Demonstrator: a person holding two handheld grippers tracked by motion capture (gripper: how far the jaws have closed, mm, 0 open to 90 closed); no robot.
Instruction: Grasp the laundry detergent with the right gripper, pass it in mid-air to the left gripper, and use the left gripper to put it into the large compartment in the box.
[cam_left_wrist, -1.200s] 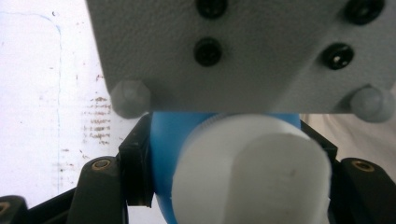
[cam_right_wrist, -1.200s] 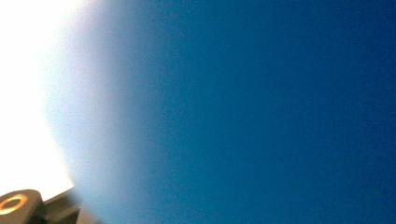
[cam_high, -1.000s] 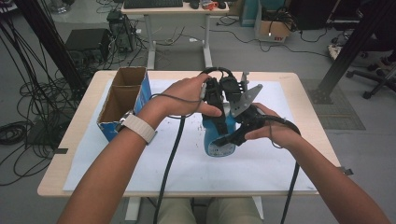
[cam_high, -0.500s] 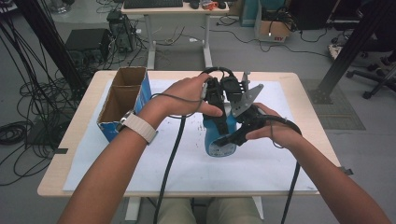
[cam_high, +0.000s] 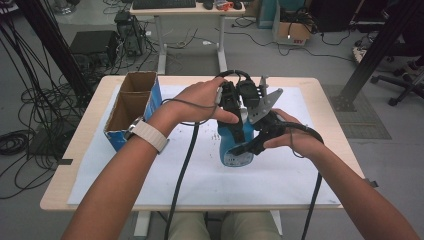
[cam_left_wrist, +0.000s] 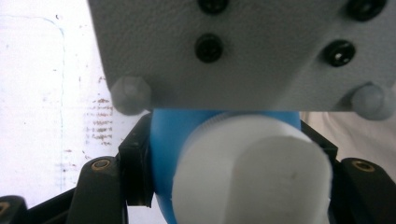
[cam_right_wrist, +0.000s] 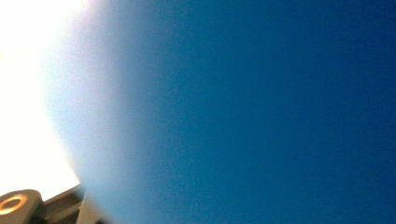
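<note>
A blue bottle (cam_high: 234, 145) with a white cap stands tilted on the white sheet at the table's middle. My left gripper (cam_high: 234, 114) comes down on its top. In the left gripper view my left gripper (cam_left_wrist: 229, 175) has its black jaws pressed on either side of the blue bottle (cam_left_wrist: 170, 135), just behind the white cap (cam_left_wrist: 252, 168). My right gripper (cam_high: 248, 146) holds the bottle's body from the right. In the right gripper view the bottle (cam_right_wrist: 261, 112) is a blue blur up close, with one finger (cam_right_wrist: 60, 205) showing at the bottom left.
An open cardboard box (cam_high: 129, 107) with a blue side stands at the table's left. The right gripper's grey plate (cam_left_wrist: 233, 46) spans the top of the left gripper view. A white sheet (cam_high: 280, 175) covers most of the wooden table (cam_high: 75, 165). Cables trail off the front edge.
</note>
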